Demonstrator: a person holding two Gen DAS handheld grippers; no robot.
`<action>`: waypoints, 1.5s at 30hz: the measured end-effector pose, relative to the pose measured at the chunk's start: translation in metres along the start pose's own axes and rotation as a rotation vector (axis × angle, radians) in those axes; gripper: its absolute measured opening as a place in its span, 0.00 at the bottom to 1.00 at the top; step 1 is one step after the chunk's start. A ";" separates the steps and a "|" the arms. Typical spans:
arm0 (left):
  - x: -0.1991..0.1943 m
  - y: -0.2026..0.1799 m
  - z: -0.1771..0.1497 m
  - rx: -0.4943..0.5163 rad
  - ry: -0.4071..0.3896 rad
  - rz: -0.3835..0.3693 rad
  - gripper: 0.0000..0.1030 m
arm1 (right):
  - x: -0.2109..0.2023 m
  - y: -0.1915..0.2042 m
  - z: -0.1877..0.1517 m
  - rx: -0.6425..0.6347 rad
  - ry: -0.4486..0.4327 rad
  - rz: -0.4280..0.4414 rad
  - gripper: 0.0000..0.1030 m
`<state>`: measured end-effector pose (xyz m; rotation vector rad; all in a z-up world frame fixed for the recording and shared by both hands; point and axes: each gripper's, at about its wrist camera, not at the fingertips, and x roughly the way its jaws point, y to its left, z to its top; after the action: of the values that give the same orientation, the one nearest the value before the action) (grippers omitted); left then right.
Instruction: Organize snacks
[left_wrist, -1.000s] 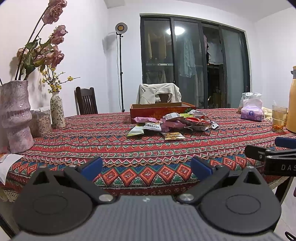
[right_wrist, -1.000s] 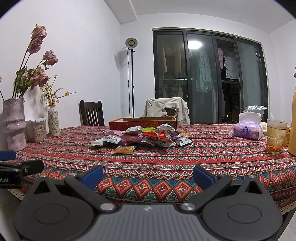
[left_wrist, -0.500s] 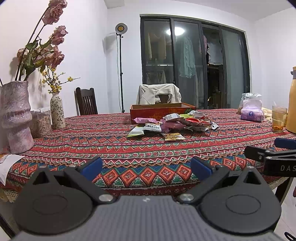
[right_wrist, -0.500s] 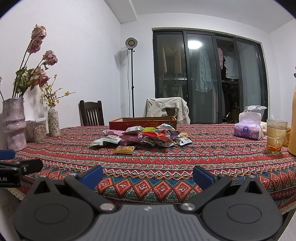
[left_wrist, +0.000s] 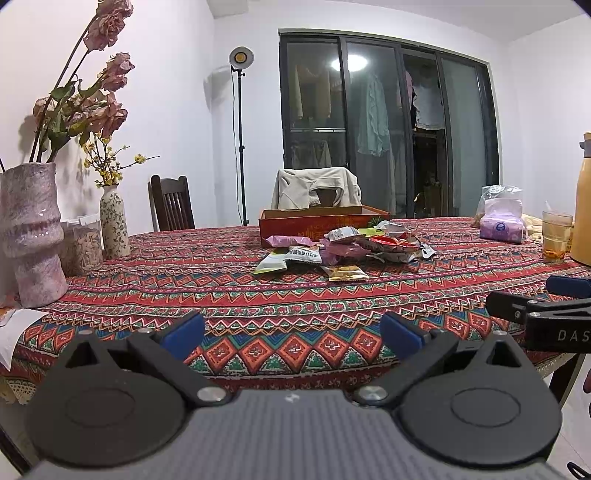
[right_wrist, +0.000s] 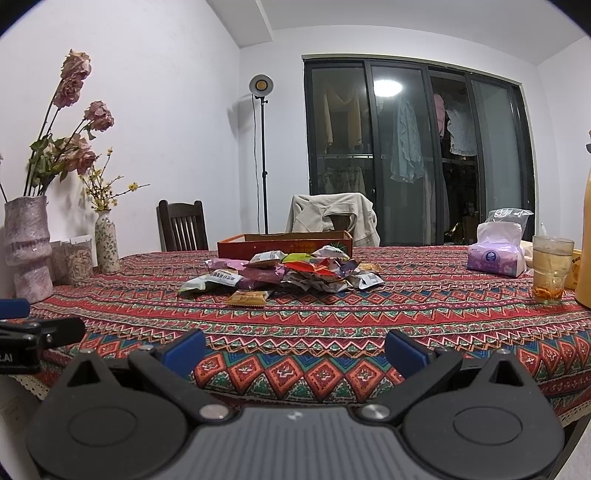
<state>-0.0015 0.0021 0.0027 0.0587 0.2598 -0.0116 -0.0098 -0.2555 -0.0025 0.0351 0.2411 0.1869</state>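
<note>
Nothing has shifted over the last second, so sorting has not begun. On the table (left_wrist: 221, 295), the box (left_wrist: 321, 223) sits mid-table toward the far edge, the snacks (right_wrist: 280, 273) piled against its near side. The left gripper (left_wrist: 291, 334) and right gripper (right_wrist: 293, 349) hover at the near edge, fingers spread, empty.

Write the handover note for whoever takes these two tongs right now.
Left tongs: open, empty, at the near table edge.
Right tongs: open, empty, alongside at the same edge.
Snacks: all in a loose pile mid-table on the tablecloth; a gold packet and a green-white packet lie nearest.
Box: red, open-topped, right behind the pile; its inside is not visible from here.
Done: nothing visible; no packet is held.
Left: likely reach in, pick packets one at a time and sort them into the box. Mind the glass and tissue pack to the right.
</note>
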 end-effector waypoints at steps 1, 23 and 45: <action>0.000 0.000 0.000 0.001 0.000 0.000 1.00 | 0.000 0.000 0.000 -0.001 0.001 0.000 1.00; 0.078 0.022 0.029 -0.093 0.065 0.015 1.00 | 0.061 -0.018 0.018 -0.003 0.015 -0.026 1.00; 0.222 0.048 0.063 -0.047 0.152 0.044 0.99 | 0.245 0.017 0.063 -0.030 0.324 0.137 0.86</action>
<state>0.2305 0.0453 0.0093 0.0184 0.4106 0.0431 0.2363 -0.1930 0.0027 -0.0083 0.5592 0.3334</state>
